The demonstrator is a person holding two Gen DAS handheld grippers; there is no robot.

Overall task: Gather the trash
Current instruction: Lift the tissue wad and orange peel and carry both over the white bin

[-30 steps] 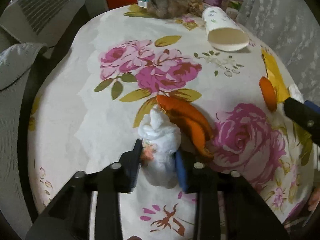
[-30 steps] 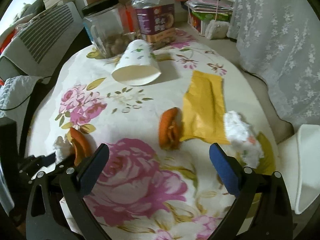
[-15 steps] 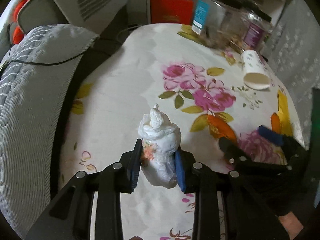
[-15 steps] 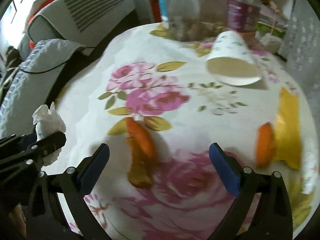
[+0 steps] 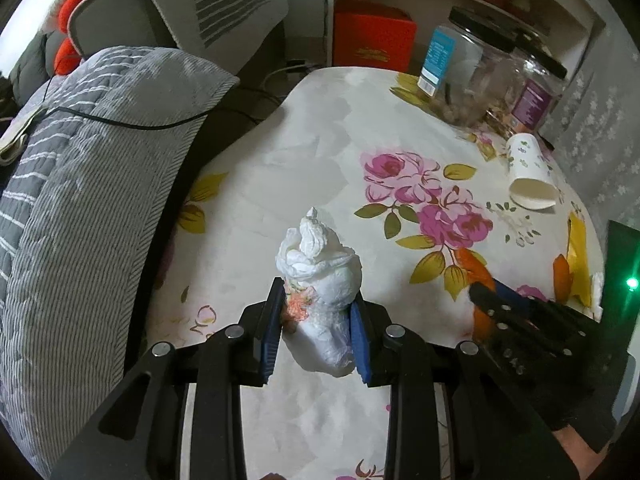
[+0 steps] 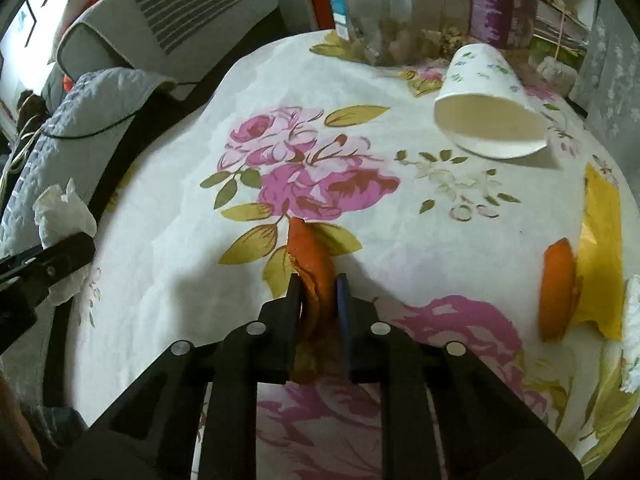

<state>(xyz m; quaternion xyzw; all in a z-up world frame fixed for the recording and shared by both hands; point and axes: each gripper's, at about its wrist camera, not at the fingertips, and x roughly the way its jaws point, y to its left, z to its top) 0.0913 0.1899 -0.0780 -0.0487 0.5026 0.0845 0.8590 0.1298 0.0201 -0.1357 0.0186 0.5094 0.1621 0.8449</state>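
Right hand-held gripper: clamped narrow on a curled orange strip of citrus peel, low centre of its view, lying on the bench.
Left hand-held gripper: pinching a crumpled white paper tissue wad, held above the bench.
Doing it well: I judge a straight lift best; the peel looks limp, so keep the pinch firm.
Other trash: second orange peel piece at three o'clock, touching a flat yellow wrapper; a tipped white paper cup with leaf print at one o'clock.
Textures: glossy floral cloth; tissue soft, creased; peel leathery.
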